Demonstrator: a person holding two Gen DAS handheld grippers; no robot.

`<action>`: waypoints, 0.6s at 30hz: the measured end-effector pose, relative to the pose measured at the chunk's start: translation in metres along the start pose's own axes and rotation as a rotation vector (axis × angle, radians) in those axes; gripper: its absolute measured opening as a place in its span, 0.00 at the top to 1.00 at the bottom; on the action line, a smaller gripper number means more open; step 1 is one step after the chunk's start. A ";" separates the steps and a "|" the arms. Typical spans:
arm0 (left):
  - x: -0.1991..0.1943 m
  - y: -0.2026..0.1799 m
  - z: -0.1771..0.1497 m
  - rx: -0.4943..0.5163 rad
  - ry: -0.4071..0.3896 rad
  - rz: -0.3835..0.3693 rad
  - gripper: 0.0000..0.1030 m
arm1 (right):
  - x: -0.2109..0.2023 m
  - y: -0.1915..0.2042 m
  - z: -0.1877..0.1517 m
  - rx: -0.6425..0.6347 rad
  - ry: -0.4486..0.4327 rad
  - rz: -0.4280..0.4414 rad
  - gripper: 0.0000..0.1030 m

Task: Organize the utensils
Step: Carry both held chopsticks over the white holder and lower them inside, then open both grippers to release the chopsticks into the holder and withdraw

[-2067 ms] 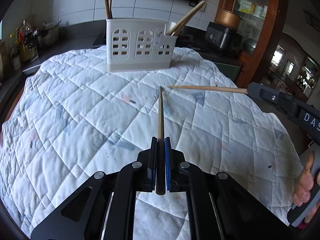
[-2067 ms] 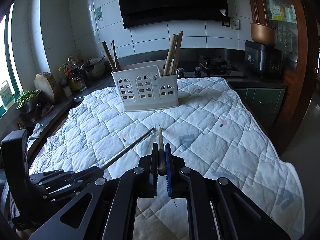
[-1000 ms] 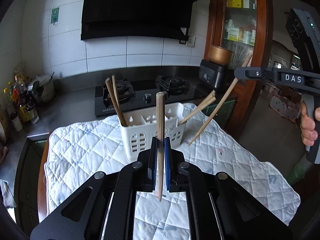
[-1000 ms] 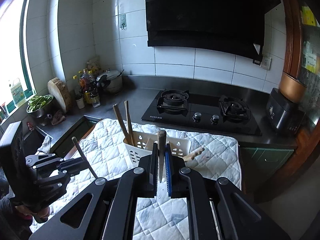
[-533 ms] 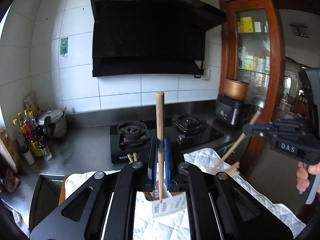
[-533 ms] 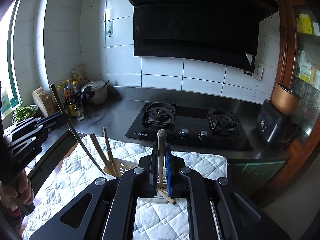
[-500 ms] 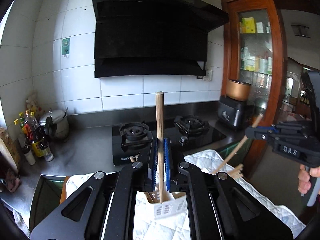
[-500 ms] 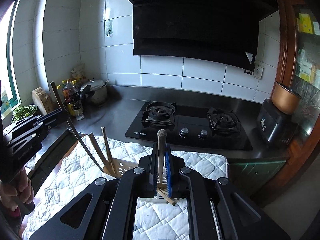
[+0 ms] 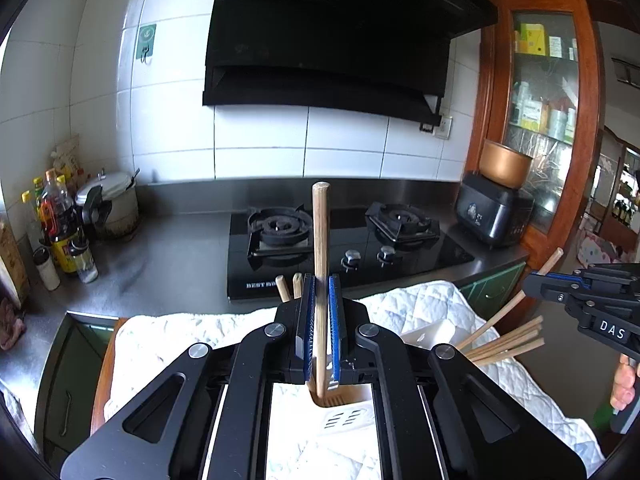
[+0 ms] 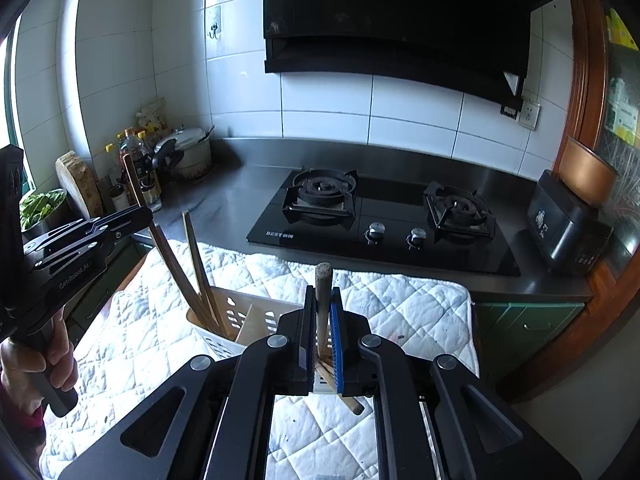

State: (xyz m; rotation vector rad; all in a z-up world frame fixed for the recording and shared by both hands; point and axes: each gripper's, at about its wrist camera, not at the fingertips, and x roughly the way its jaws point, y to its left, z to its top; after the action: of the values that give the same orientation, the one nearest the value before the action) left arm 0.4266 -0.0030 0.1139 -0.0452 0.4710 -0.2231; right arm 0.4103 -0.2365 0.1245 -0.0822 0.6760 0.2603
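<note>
- At lower centre of the left wrist view, the left gripper (image 9: 320, 330) has its blue-padded jaws pinched on a round light wooden chopstick (image 9: 321, 264). The stick stands upright, blunt end at mid-frame, lower tip down inside the near compartment of the white slotted plastic utensil holder (image 9: 344, 416).
- Two more wooden stick ends (image 9: 289, 285) show just left of the jaws, above the holder.
- At right of the same view, the right gripper (image 9: 532, 282) clamps a second thin wooden chopstick (image 9: 516, 304), tilted up to the right. Its lower end runs toward the holder's far compartment, where a fan of loose wooden chopsticks (image 9: 508, 344) leans out to the right.
- The holder sits on a white quilted cloth (image 9: 432, 304) spread over the table.
- In the right wrist view, lower centre, the right gripper (image 10: 322, 334) is closed on the chopstick (image 10: 322, 300), blunt end up. The lower part drops behind the jaws into the holder (image 10: 240, 320); the tip cannot be seen.
- At left of that frame, the left gripper (image 10: 142, 214) holds its chopstick (image 10: 168, 252) slanting down into the holder's left compartment, next to two other sticks (image 10: 200, 272).
- A bare hand (image 10: 40, 360) grips the left tool's handle at lower left.
- Background, upper half of both views: black gas hob (image 10: 380, 224), black range hood (image 9: 332, 36), white tiled wall (image 9: 172, 128), bottles (image 9: 60, 224) at left edge.
</note>
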 end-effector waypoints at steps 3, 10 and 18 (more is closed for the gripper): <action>0.005 0.006 -0.005 -0.013 0.019 -0.010 0.94 | 0.007 0.000 -0.004 0.000 0.014 -0.002 0.93; 0.005 0.008 -0.014 -0.010 0.031 -0.009 0.92 | 0.017 0.001 -0.013 0.013 0.034 0.005 0.93; -0.019 0.009 -0.012 -0.011 -0.004 -0.007 0.62 | 0.006 -0.003 -0.016 0.037 0.010 -0.008 0.80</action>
State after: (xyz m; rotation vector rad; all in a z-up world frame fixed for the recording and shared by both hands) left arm 0.4066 0.0098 0.1103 -0.0584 0.4683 -0.2277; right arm 0.4059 -0.2408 0.1084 -0.0510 0.6896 0.2403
